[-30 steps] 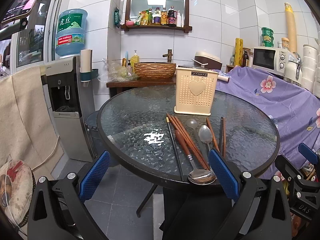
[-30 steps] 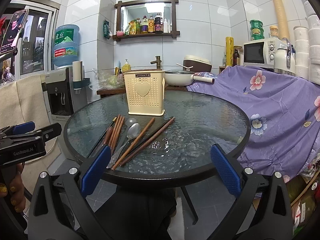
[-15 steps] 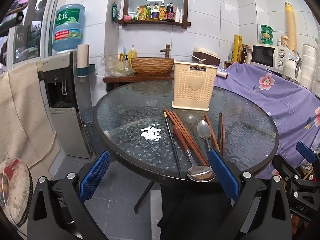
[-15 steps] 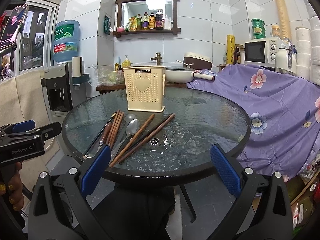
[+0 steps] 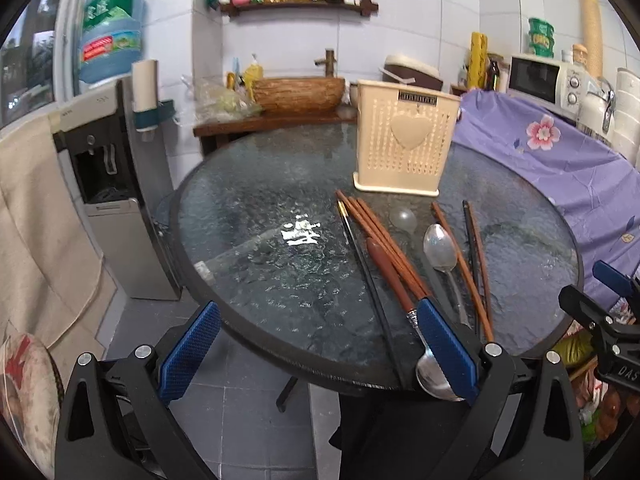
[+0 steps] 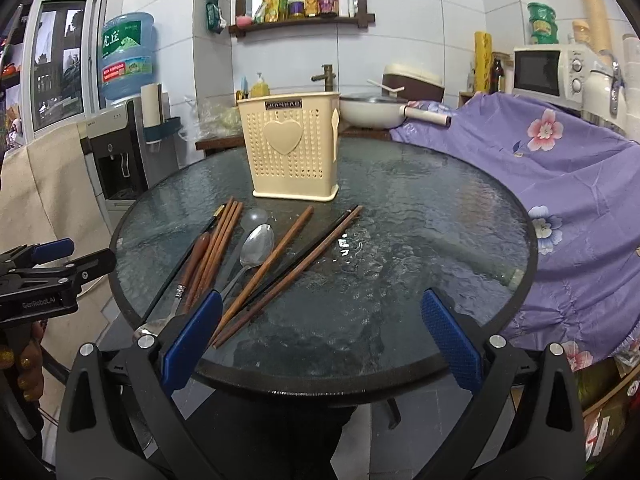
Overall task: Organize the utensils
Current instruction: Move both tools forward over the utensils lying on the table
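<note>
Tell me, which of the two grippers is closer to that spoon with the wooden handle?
Left. The left gripper has one blue finger right over the wooden-handled spoon. The right gripper hovers open further right, with the spoon just outside its left finger.

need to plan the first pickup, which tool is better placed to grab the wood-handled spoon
Left, probably. The left tool is open with one finger beside the wood-handled spoon at the near table edge. The right tool faces bare glass.

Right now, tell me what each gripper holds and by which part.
Nothing. The left gripper and the right gripper are both open and empty; the chopsticks and spoons lie on the table.
</note>
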A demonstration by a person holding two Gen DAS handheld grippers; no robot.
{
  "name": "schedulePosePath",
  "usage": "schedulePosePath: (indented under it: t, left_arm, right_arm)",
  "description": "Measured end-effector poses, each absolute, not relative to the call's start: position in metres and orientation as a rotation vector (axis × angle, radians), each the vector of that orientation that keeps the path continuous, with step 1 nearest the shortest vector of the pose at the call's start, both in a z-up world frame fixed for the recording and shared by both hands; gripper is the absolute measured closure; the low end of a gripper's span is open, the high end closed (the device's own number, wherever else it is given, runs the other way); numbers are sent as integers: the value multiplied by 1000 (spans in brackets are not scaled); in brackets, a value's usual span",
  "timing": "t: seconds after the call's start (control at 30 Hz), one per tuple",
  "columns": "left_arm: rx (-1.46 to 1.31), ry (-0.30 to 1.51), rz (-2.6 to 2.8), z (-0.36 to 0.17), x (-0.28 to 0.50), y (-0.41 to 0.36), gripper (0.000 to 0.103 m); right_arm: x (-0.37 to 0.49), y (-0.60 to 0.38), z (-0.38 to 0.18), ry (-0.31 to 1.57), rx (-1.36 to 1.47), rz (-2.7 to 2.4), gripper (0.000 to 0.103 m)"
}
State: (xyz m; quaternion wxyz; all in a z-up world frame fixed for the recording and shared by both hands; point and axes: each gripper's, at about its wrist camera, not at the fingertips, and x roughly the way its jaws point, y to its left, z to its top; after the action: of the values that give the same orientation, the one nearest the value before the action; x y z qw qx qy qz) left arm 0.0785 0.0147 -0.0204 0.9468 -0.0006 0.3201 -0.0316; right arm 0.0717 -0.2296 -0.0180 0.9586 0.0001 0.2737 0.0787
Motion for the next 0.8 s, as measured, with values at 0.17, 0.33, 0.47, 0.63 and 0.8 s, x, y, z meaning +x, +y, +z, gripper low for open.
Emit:
schedulePosePath:
  t: [0.17,0.33,0.47,0.63,0.8]
  left_arm:
    - [-31,753,-139,-28,111,22,22]
    - [-37,787,-147,-29,138,27,31]
    - [-26,810,-155,-30,161,26,36]
    - [-7,826,-158,-32,181,22,37]
    - [-9,832,-154,-33,192,22,37]
  right_arm:
    - [105,-238,-26,664,39,209,24]
    - [146,-250,-31,762,100,200,39]
    - [177,-254,-34,819,124,177,48]
    - [212,-249,-38,858,137,154,53]
    - [229,-236,-47,900,110,147,59]
